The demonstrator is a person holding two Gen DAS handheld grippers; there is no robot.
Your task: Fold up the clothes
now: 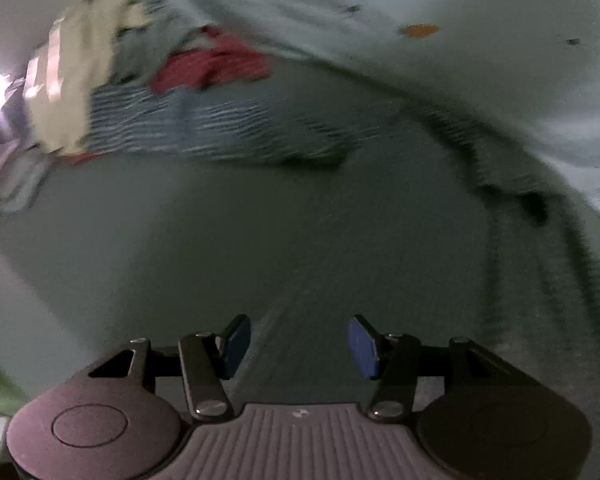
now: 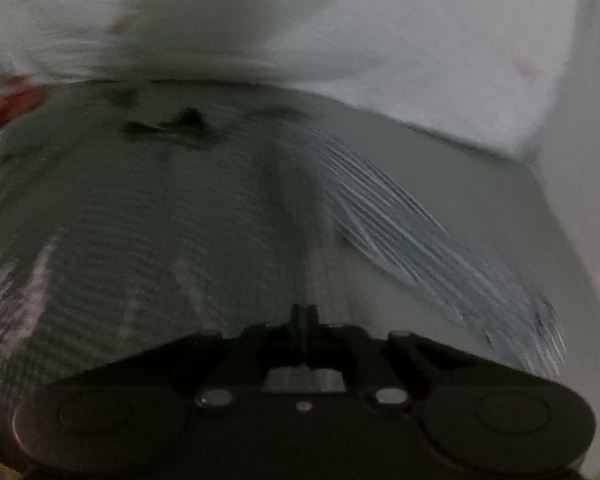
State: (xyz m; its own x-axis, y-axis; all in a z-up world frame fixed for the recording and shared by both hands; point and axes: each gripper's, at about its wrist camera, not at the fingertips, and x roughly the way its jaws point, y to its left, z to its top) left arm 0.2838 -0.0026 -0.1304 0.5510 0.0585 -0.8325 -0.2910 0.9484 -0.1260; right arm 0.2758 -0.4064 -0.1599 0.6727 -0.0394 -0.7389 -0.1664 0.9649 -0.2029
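A grey garment with fine ribbing point(image 2: 148, 216) lies spread flat right under and ahead of the right gripper point(image 2: 305, 312), filling most of the lower left of its view; a dark patch sits on it farther ahead. To the right of that gripper a pale, white-streaked part of the cloth point(image 2: 432, 240) fans outward (blur hides whether it is a sleeve or a separate piece).

Well ahead and to the left of the left gripper point(image 1: 298, 346) a heap of clothes point(image 1: 140, 92) lies crumpled: a blue-and-white striped piece point(image 1: 204, 124) at the bottom, a red one point(image 1: 212, 66) on top, a cream one point(image 1: 80, 76) at the far left.
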